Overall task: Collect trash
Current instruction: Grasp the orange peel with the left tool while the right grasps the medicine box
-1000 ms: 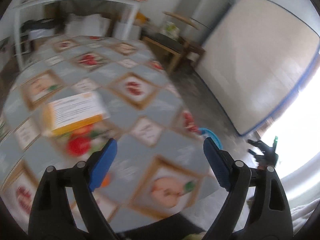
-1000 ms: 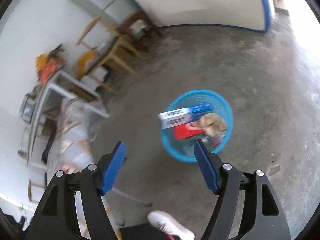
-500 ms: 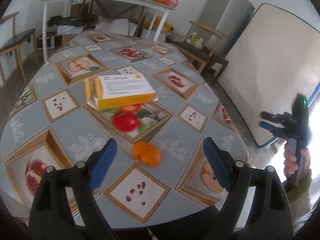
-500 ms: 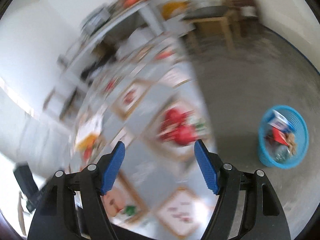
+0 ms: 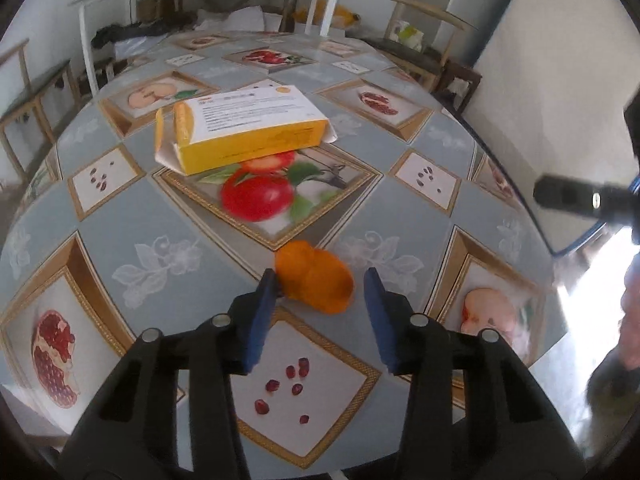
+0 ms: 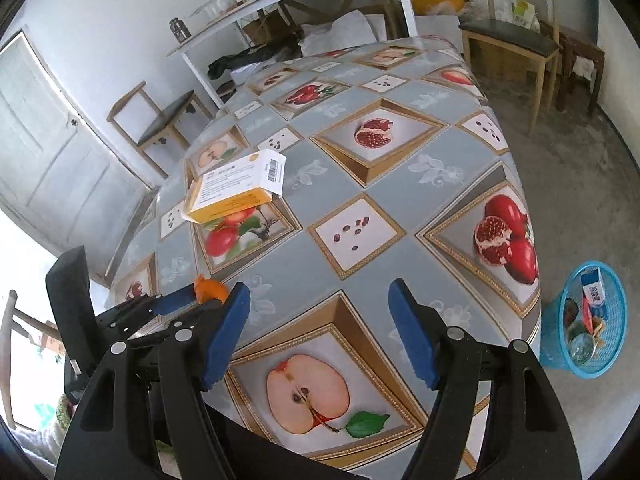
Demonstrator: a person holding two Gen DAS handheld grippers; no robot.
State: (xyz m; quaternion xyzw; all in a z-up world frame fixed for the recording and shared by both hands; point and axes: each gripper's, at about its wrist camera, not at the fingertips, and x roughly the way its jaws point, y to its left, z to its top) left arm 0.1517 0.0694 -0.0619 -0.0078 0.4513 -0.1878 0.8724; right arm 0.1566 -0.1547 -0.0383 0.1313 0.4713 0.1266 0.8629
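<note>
Bench [image 5: 132,232] under a fruit-print cloth carries the things. Landmark is the yellow carton [image 5: 244,128], lying flat, its long axis running left to right in the left wrist view, open flap end to the left. Nearer the camera than the carton lies the orange peel [image 5: 316,280], long axis slanting from upper left to lower right. The left tool [image 5: 320,292] straddles the peel; its jaws have just been closing, one pad touching the peel's left edge, the other apart. The right tool [image 6: 320,308] stands open, empty. A blue basket [image 6: 584,320] stands on the floor, well apart from the carton.
</note>
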